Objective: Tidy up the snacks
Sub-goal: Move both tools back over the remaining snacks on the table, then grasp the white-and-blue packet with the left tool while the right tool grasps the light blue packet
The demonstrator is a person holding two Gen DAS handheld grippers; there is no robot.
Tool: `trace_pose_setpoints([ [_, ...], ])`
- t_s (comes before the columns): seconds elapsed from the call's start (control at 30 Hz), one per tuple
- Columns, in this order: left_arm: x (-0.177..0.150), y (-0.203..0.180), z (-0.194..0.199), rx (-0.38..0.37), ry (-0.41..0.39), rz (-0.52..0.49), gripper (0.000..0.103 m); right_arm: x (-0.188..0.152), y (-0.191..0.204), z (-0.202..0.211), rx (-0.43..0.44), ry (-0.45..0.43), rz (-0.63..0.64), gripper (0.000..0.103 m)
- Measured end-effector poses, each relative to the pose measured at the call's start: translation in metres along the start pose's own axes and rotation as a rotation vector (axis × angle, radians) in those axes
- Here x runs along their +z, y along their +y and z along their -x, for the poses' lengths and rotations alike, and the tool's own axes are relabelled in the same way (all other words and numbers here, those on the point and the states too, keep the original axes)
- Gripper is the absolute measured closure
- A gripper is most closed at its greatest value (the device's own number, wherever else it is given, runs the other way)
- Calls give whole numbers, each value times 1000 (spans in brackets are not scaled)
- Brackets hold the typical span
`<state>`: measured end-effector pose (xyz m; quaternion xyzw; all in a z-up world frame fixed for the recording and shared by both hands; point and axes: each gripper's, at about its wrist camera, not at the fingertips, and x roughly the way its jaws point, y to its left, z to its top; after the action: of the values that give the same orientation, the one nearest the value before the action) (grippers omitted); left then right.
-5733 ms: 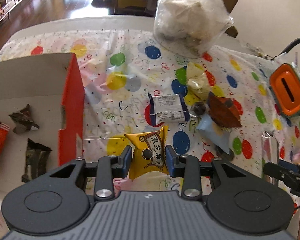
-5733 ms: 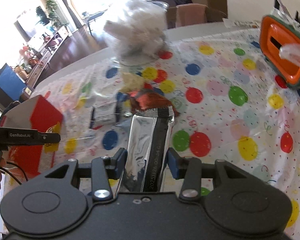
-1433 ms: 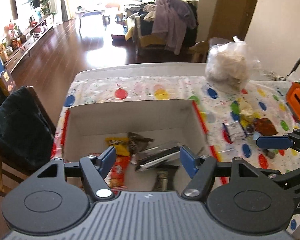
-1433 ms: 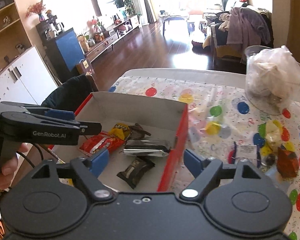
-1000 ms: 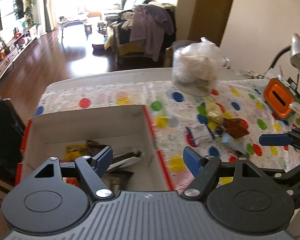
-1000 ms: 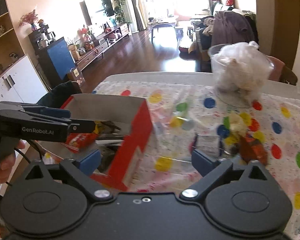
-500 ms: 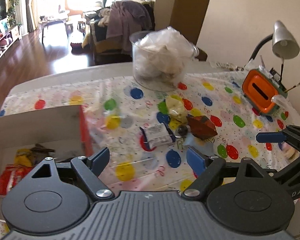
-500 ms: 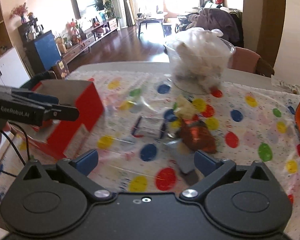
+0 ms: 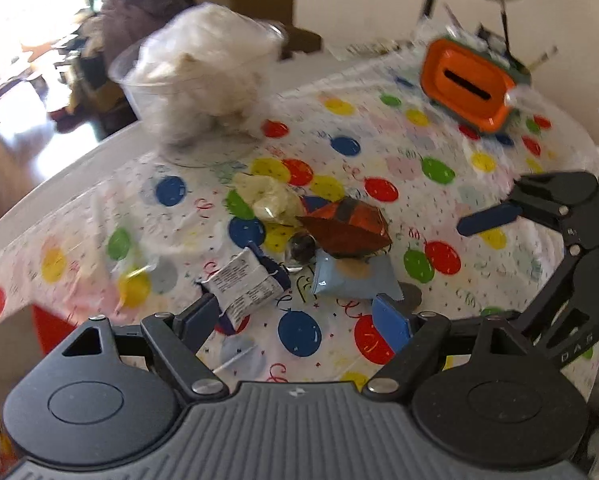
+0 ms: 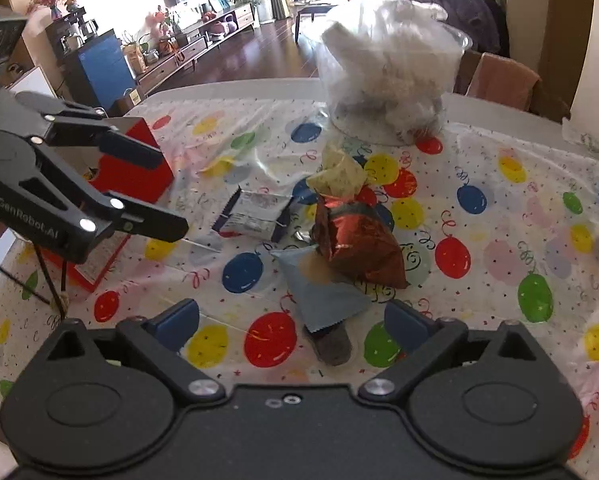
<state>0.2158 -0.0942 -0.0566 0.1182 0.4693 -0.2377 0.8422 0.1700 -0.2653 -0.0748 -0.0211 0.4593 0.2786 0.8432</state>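
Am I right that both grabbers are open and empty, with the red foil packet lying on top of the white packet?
Not quite. Both the left gripper and the right gripper are open and empty, but the red foil packet lies on the light blue packet, not on the white packet, which sits apart to its left. The right wrist view shows this.

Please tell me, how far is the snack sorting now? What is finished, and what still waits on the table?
Done: little shows now; only a corner of the red box is in view. In hand: nothing, left gripper and right gripper are both open. Left on the tablecloth: white packet, red foil packet, blue packet, pale yellow packet.
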Motion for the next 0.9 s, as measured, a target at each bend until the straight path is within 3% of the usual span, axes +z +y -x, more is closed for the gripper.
trace_pose_setpoints([
  [0.17, 11, 9, -31, -12, 68, -76, 19, 4, -15, -25, 10, 26, -18, 11],
  [0.4, 22, 27, -76, -45, 162, -91, 19, 10, -27, -59, 48, 58, -50, 17],
  [0.67, 24, 31, -114, -60, 236, -209, 19, 13, -29, -83, 69, 87, -16, 23],
  [0.9, 16, 28, -139, -34, 247, -301, 19, 12, -21, -95, 29, 93, 71, 28],
])
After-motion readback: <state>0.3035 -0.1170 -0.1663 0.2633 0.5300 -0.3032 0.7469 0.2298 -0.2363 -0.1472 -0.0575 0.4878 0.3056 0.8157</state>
